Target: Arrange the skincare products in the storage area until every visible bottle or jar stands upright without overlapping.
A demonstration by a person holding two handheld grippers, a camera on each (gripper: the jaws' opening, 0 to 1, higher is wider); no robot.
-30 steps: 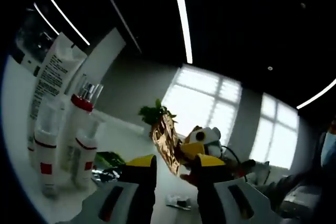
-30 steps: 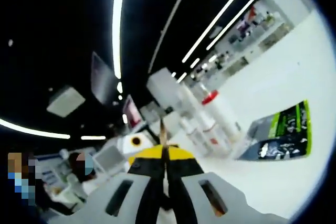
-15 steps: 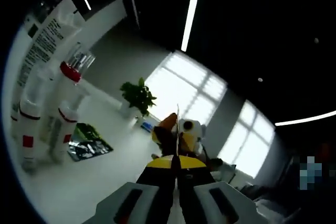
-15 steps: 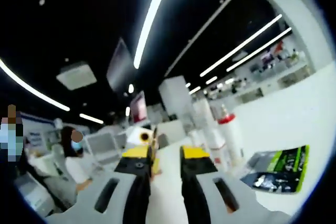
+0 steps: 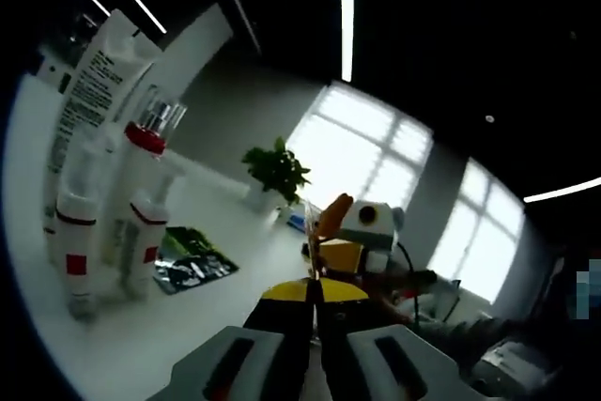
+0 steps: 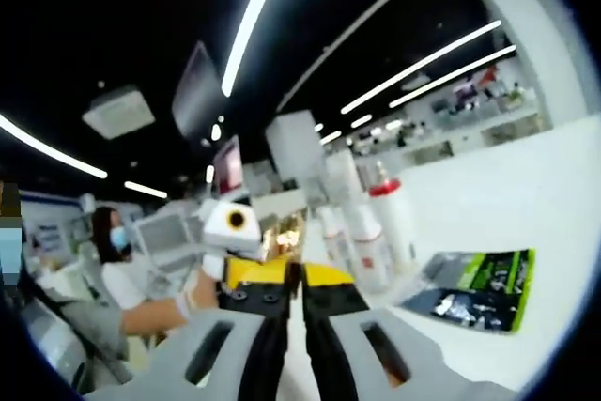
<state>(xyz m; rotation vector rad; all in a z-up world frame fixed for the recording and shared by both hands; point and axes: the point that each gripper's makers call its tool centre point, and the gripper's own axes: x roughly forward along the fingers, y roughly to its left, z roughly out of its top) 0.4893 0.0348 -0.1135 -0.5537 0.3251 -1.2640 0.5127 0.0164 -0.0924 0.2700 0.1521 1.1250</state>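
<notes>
Bottles (image 5: 94, 223) left of left gripper (image 5: 313, 290) (upright).

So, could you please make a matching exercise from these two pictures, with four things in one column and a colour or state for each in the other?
Things:
1. Tall white printed tube
2. Cap of the white bottle
3. Flat foil sachet lying on the white table
4. Left tongs

Colours or states:
a. green and black
b. shut, yellow tips together
c. red
d. standing upright, white with small dark text

Pairs: 1-d, 2-c, 3-a, 4-b
</notes>
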